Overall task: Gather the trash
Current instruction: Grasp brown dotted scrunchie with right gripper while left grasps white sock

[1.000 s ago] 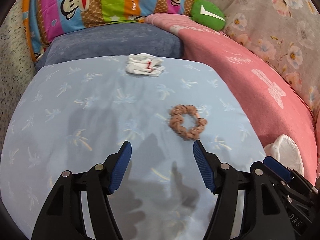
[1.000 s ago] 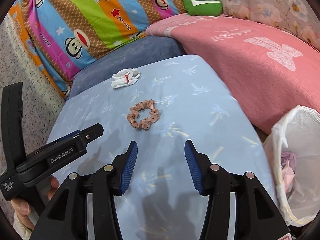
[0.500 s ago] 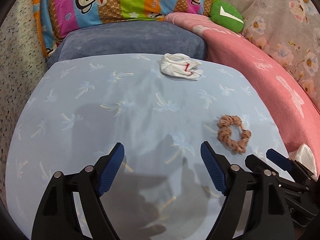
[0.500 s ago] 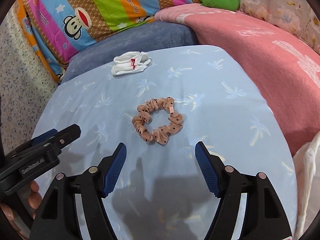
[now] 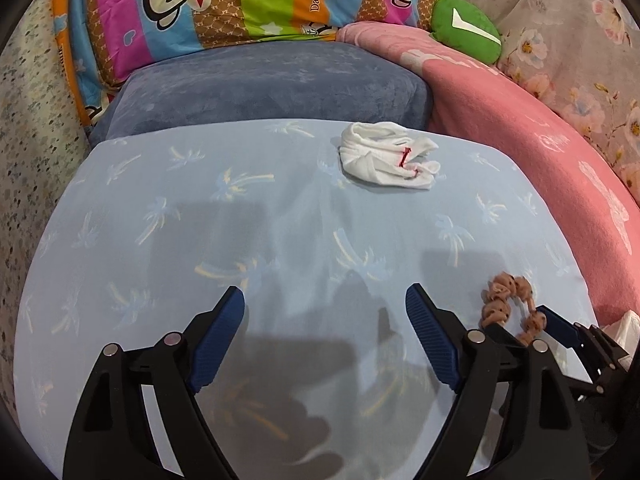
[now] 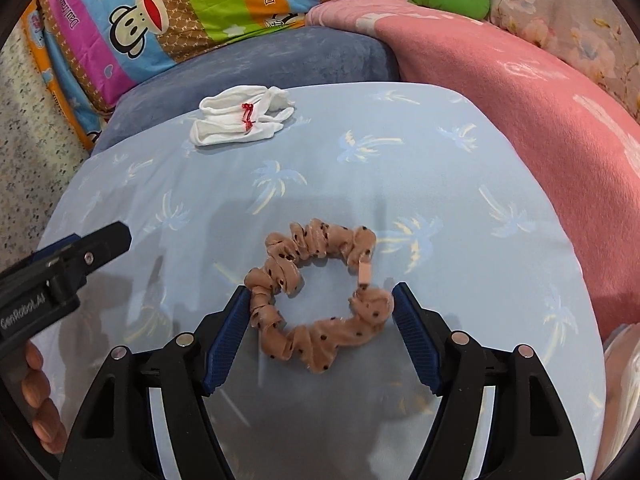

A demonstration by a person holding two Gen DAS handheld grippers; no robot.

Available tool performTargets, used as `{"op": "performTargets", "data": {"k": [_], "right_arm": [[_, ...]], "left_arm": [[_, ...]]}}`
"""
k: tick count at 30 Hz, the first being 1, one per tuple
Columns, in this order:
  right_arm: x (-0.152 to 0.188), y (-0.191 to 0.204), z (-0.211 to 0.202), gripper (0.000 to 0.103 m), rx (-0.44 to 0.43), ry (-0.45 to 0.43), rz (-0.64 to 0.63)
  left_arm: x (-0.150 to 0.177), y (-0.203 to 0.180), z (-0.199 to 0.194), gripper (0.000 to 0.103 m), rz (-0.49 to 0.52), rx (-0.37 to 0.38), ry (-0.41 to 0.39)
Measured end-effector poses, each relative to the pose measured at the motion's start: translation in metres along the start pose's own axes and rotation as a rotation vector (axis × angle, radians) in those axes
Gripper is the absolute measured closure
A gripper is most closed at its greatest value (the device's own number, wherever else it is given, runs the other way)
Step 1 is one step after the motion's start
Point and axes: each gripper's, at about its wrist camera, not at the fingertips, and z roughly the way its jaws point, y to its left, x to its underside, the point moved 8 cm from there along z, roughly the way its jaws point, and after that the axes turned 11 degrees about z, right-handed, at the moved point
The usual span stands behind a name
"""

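A tan dotted scrunchie [image 6: 316, 296] lies on the light blue palm-print sheet [image 6: 400, 168]. My right gripper [image 6: 320, 300] is open, and its blue fingers flank the scrunchie on both sides. The scrunchie also shows at the right edge of the left wrist view [image 5: 508, 304], partly behind the right gripper. A crumpled white sock with a red mark [image 5: 388, 156] lies at the sheet's far edge; it also shows in the right wrist view [image 6: 240, 120]. My left gripper [image 5: 324, 300] is open and empty above bare sheet, left of the scrunchie.
A dark blue pillow [image 5: 264, 84] and a striped monkey-print pillow [image 5: 224, 4] lie behind the sheet. A pink blanket [image 6: 520, 92] rises on the right, with a green cushion [image 5: 468, 28] beyond. A white bin bag's edge [image 6: 624, 380] shows at the lower right.
My right gripper has moved forward and down until its open fingers straddle the scrunchie. My left gripper has shifted left, so the scrunchie and the sock now sit further right in its view.
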Motion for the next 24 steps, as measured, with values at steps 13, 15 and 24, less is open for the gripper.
{"op": "performTargets", "data": {"k": [13,15,24], "right_arm": [[-0.055,0.015,0.016,0.090,-0.080,-0.024,0.027],[-0.067,0.016,0.018,0.090,-0.098,-0.030,0.043],[-0.110,0.016,0.035,0.090,-0.127,-0.057,0.068]], "left_arm": [[-0.054,-0.004,0.042,0.024,-0.034,0.019,-0.018],[-0.063,-0.005,0.050,0.024,-0.030,0.012,-0.021],[-0.092,-0.007,0.097,0.024,-0.040,0.039,0.002]]}}
